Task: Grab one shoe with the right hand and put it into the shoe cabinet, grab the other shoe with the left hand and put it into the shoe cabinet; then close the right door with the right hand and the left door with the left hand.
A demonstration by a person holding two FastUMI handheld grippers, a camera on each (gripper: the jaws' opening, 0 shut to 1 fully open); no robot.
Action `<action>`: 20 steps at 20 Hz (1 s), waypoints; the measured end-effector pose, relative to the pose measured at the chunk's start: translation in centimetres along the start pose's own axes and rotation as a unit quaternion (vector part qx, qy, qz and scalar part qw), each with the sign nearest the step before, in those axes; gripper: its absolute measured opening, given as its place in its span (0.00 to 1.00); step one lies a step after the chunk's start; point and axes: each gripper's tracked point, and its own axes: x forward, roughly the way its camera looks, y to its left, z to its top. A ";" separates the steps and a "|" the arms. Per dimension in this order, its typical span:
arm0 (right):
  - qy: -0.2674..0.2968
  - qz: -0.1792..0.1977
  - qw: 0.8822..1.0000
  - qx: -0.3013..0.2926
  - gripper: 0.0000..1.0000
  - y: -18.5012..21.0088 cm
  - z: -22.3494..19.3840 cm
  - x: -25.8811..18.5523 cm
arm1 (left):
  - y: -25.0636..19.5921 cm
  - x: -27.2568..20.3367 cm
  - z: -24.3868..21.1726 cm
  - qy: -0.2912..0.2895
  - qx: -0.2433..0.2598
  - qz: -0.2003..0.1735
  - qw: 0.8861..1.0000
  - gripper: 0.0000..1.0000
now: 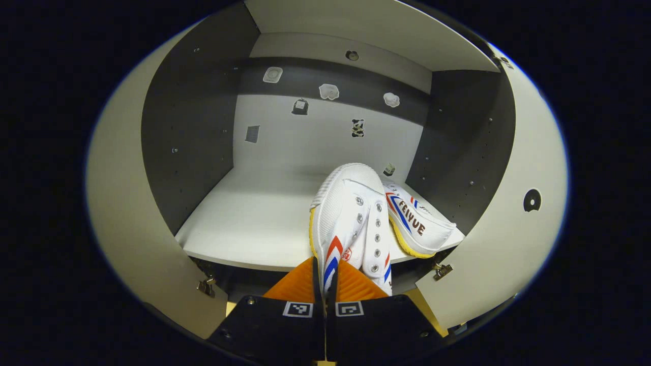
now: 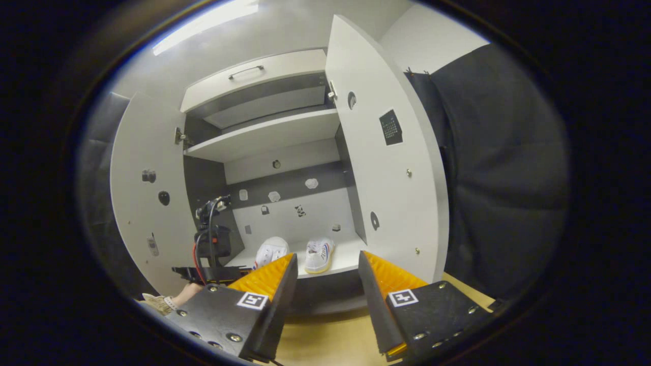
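Low at centre of the left gripper view, the left gripper (image 1: 325,284) has its jaws clenched on one shoe (image 1: 351,218); a second shoe (image 1: 419,223) lies beside it on the cabinet shelf (image 1: 244,223). Two doors, the left door (image 2: 137,203) and the right door (image 2: 391,188), stand open; the right gripper (image 2: 325,284) jaws are released.

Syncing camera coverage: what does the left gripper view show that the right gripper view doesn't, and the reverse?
Left gripper view: a close look at the left tongs shut on the near shoe, whose toe rests on the shelf, and the lettering on the second shoe.

Right gripper view: the open right tongs, the drawer with its handle, the upper shelf, the right door, the left door and a hand.

Shared: both shoes on the shelf, and the stickers on the back wall.
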 end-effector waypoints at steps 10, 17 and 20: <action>-0.003 -0.011 1.000 -0.016 0.71 -0.5 0.3 -2.6 | 0.6 -2.6 2.7 -0.007 -0.066 -0.006 0.998 0.02; -0.004 0.003 1.000 -0.023 0.71 0.3 0.1 -2.7 | 2.8 -1.4 8.4 -0.039 -0.068 0.014 0.997 0.02; -0.007 0.003 1.000 -0.028 0.71 0.3 0.3 -3.1 | 3.9 0.2 10.4 -0.044 -0.063 0.028 0.997 0.02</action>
